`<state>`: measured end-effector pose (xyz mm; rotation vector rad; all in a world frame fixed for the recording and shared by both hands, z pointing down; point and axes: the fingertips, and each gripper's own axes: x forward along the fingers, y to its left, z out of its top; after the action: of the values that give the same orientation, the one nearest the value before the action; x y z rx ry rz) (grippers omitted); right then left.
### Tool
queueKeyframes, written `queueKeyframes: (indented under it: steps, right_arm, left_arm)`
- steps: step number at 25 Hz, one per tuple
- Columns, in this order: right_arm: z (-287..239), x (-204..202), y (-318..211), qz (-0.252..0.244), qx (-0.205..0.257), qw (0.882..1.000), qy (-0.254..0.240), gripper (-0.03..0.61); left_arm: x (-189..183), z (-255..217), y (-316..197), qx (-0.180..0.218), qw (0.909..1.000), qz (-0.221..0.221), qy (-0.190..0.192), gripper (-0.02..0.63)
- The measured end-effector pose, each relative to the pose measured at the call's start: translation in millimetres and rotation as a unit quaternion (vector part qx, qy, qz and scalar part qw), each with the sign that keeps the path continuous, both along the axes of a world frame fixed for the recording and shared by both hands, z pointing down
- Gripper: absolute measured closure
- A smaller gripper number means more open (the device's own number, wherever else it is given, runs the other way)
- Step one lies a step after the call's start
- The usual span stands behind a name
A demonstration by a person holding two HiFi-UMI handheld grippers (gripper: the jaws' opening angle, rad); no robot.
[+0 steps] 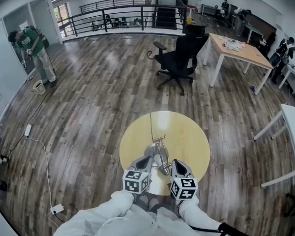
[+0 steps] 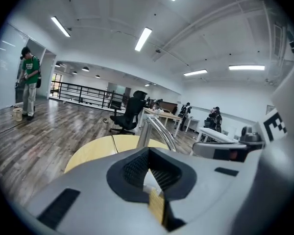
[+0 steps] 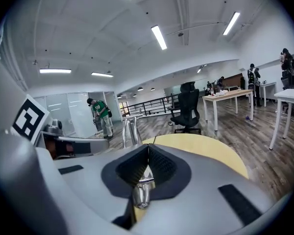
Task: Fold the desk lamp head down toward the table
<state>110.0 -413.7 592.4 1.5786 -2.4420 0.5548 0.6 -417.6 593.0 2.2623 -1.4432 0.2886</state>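
A silver desk lamp [image 1: 160,150] stands on the round yellow table [image 1: 189,136], its thin cord [image 1: 151,126] running to the far edge. My left gripper [image 1: 148,158] is shut at the lamp's near left side, by the base; in the left gripper view [image 2: 149,174] a pale silver edge sits pinched between the pads, and the lamp's arm [image 2: 154,127] rises just beyond. My right gripper [image 1: 173,165] is shut at the lamp's head end. In the right gripper view [image 3: 146,173] a shiny metal piece [image 3: 141,194] shows between the pads, with the arm bars [image 3: 129,129] behind.
A black office chair [image 1: 179,58] and a wooden desk [image 1: 236,47] stand beyond the table. A white table [image 1: 292,132] is at the right. A person in green [image 1: 34,45] stands far left. Cables and a power strip [image 1: 28,130] lie on the wood floor at left.
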Motion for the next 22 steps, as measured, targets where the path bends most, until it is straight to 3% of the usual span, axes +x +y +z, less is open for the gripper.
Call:
queueKeyframes:
  steps: [5, 10, 17, 22]
  right_arm:
    - [-13.8, 0.4, 10.4, 0.018, 0.014, 1.000, -0.016, 0.565]
    - [-14.5, -4.9, 44.8, 0.033, 0.026, 0.999, 0.009, 0.565]
    - [-29.1, -27.4, 108.2, 0.064, 0.058, 0.996, 0.026, 0.565]
    - [-47.2, -31.5, 134.4, 0.073, 0.073, 0.994, 0.027, 0.565]
  left_arm:
    - [-0.2, -3.1, 8.5, 0.004, 0.9999, -0.008, -0.008, 0.614]
    - [7.1, -6.8, 38.5, 0.012, 0.9999, 0.009, -0.003, 0.614]
    - [-4.1, -33.9, 87.8, 0.046, 0.9983, 0.022, 0.026, 0.614]
    - [-10.8, -42.9, 123.5, 0.048, 0.9980, 0.026, 0.033, 0.614]
